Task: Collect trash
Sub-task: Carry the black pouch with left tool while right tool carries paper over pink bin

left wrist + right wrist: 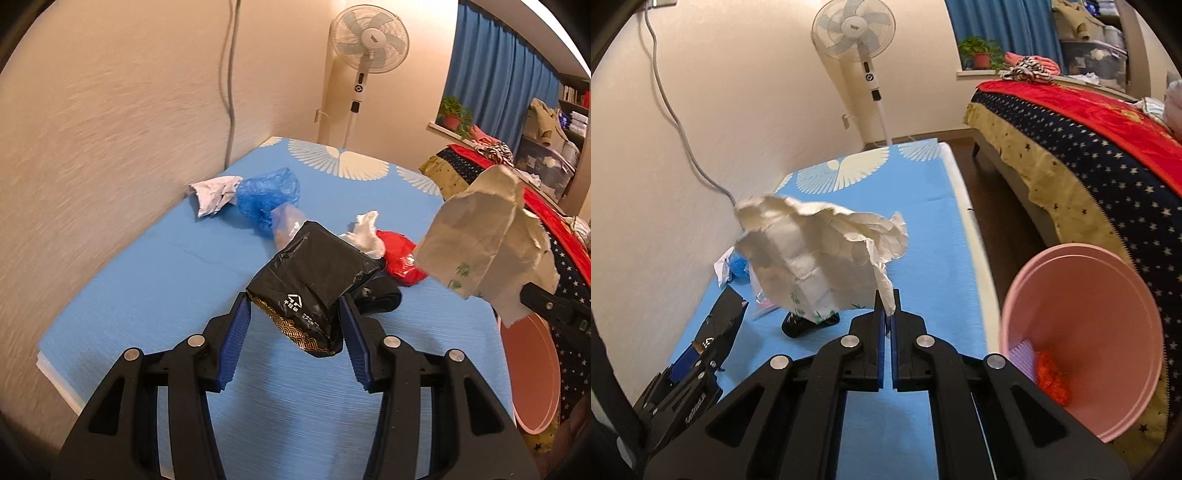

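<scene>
over the blue mat (155,280) you have both claws loaded: your left gripper (295,321) is clamped across a black packet (317,280), pads pressing its two sides, and your right gripper (886,317) is pinched fully together on one thin corner of a crumpled white paper (820,258), which hangs clear of the mat. the pink bin (1082,325) sits just to the right of the mat's edge, mouth tilted toward you, with some orange scrap already inside.

the weak point looks like that paper: you hold only a sliver, so a quick swing could tear it or let it slip out short of the bin. the packet bulges between the pads and may squirm free if you tilt it. still on the mat are a blue bag (267,195), a white wad (364,234) and a red wrapper (400,262).
</scene>
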`<state>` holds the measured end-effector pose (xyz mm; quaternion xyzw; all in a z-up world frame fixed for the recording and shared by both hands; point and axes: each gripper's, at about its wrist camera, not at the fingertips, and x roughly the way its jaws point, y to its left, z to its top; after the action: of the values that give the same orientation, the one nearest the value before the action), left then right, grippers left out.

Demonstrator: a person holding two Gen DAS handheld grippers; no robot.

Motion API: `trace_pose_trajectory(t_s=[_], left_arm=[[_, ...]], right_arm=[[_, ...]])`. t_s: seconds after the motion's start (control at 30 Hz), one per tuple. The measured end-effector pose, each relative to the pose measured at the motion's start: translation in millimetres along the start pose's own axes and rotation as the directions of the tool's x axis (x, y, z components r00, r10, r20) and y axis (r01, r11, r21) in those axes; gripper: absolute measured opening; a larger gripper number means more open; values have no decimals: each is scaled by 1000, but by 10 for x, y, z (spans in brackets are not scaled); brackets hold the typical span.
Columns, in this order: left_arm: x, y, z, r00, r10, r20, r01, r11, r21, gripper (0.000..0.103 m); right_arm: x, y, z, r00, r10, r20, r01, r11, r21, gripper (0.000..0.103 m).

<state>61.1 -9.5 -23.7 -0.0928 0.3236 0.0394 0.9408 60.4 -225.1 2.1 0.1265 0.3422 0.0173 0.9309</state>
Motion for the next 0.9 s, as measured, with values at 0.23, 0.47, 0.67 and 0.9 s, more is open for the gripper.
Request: trace_pose_trajectory(t_s=[0.23, 0.47, 0.67, 0.9], left_arm=[[-106, -117, -28, 999, -37, 10, 37, 999, 13, 49], [-187, -273, -61, 997, -70, 17, 70, 997, 39, 49], [-198, -388, -95, 996, -92, 17, 91, 994, 58, 49], [-181, -532, -122, 994, -112, 16, 111, 991, 81, 49]], right_arm=[[-268, -226, 13, 999, -33, 36, 32, 999, 20, 3], [-457, -381, 19, 996, -63, 65, 60, 997, 39, 3], [-573, -513, 31, 992, -88, 87, 83, 995, 58, 3], [-637, -698, 48, 987, -124, 103, 114, 989, 96, 3]])
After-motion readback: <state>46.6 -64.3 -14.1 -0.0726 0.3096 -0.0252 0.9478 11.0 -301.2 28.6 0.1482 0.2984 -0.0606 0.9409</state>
